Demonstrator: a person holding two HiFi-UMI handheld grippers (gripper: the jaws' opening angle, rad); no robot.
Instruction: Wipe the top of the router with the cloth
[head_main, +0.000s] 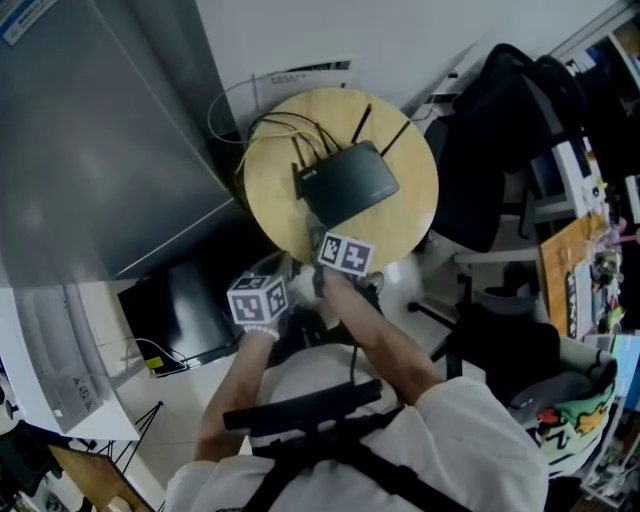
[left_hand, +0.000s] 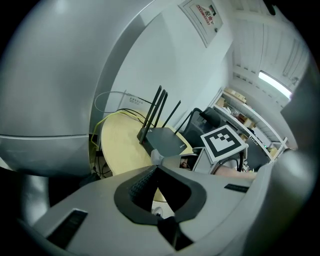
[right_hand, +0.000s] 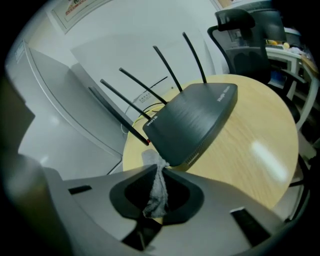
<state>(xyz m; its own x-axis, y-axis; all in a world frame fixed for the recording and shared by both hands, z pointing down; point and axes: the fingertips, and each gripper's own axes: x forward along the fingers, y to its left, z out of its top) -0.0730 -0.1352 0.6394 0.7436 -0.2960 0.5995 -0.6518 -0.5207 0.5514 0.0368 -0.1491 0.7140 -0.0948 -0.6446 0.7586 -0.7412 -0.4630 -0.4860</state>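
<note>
A black router (head_main: 347, 182) with several antennas stands on a round wooden table (head_main: 400, 235). My right gripper (head_main: 322, 243) hovers at the table's near edge, just short of the router (right_hand: 192, 120), and is shut on a strip of grey cloth (right_hand: 158, 186) that hangs between its jaws. The cloth's upper end lies against the router's near corner. My left gripper (head_main: 283, 268) is lower left of it, off the table edge, shut with nothing in it. In the left gripper view the router (left_hand: 167, 141) and a bit of cloth (left_hand: 156, 157) lie beyond the jaws.
Yellow and white cables (head_main: 275, 125) trail off the table's back. A large grey cabinet (head_main: 90, 130) stands to the left. A black office chair (head_main: 500, 130) and a cluttered desk (head_main: 590, 260) are to the right. The white wall runs behind.
</note>
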